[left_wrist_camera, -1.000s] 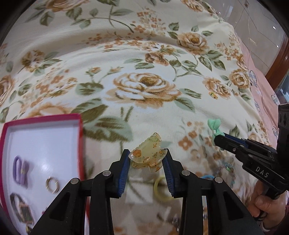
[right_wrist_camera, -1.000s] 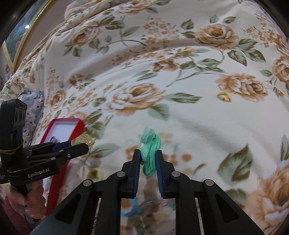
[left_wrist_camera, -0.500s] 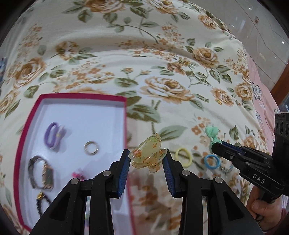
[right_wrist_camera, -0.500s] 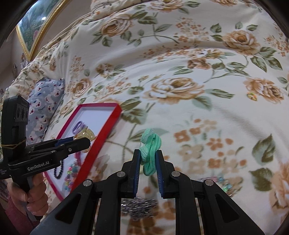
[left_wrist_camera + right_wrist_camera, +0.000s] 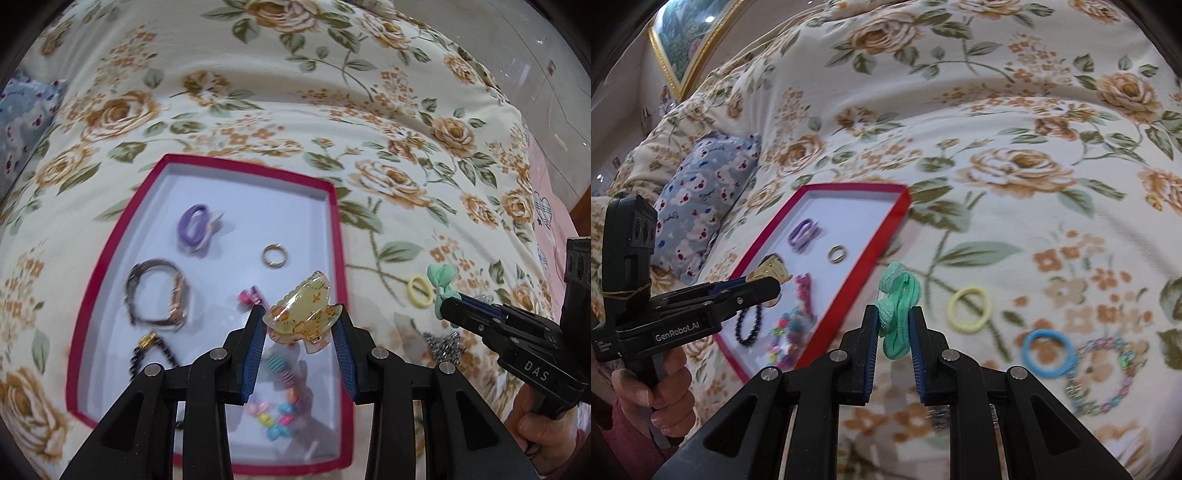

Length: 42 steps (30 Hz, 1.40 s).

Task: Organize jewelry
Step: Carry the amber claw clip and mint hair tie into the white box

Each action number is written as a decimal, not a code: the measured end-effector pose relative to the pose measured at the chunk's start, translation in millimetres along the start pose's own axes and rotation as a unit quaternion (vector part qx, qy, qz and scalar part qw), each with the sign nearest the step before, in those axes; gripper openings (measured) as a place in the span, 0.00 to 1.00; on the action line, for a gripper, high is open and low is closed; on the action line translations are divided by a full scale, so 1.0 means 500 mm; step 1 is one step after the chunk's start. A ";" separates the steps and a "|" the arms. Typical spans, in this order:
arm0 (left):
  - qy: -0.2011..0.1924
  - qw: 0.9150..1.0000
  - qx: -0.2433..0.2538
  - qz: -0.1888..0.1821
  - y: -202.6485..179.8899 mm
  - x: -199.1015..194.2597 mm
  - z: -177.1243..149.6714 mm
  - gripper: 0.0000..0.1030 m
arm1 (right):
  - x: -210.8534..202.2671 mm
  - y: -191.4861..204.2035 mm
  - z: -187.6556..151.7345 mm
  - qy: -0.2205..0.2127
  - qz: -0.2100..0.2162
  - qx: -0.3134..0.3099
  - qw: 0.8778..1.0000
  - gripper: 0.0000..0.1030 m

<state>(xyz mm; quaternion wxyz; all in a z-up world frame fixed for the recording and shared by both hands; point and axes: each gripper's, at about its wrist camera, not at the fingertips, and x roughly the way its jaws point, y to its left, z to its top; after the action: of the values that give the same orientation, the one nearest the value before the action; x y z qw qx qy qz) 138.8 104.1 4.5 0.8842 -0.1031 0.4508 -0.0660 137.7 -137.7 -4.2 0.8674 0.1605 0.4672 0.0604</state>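
My left hand-held gripper (image 5: pixel 300 326) was clamped on the yellow translucent hair claw (image 5: pixel 301 317), hanging over the right half of the red-rimmed tray (image 5: pixel 338 236) on the flowered bedspread (image 5: pixel 258 92). My right hand-held gripper (image 5: pixel 893 325) was pinched tight on the green bow hair tie (image 5: pixel 897 314), over bare bedspread just outside the tray's right rim.

I judged the claw the likelier trouble: the pads held it across its curved shell, so a jolt could twist it loose. Released from there, it might land on the coloured bead bracelet (image 5: pixel 275 410) at 6 o'clock of it, or bounce off the rim at 3 o'clock onto the bed. The green tie was soft and could cling to a pad on release. The yellow hair tie (image 5: pixel 969 308) and blue hair tie (image 5: pixel 1048 353), at 3 o'clock of the right gripper, lay unsorted.
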 end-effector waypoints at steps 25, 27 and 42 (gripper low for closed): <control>-0.002 0.997 -0.050 0.066 0.142 -0.057 -0.074 0.34 | 0.107 0.200 -0.034 0.062 0.049 -0.088 0.993 0.16; 0.000 0.996 -0.049 0.069 0.149 -0.049 -0.074 0.34 | 0.119 0.201 -0.036 0.069 0.045 -0.091 0.992 0.16; 0.009 0.996 -0.041 0.074 0.155 -0.001 -0.073 0.35 | 0.154 0.202 -0.045 0.093 0.035 -0.097 0.990 0.20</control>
<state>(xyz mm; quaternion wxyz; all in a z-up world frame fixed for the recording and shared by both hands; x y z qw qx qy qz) 110.9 174.8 -34.8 0.8775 -0.1051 0.4676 0.0171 166.6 -17.9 -42.8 0.8288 0.0851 0.5321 0.1505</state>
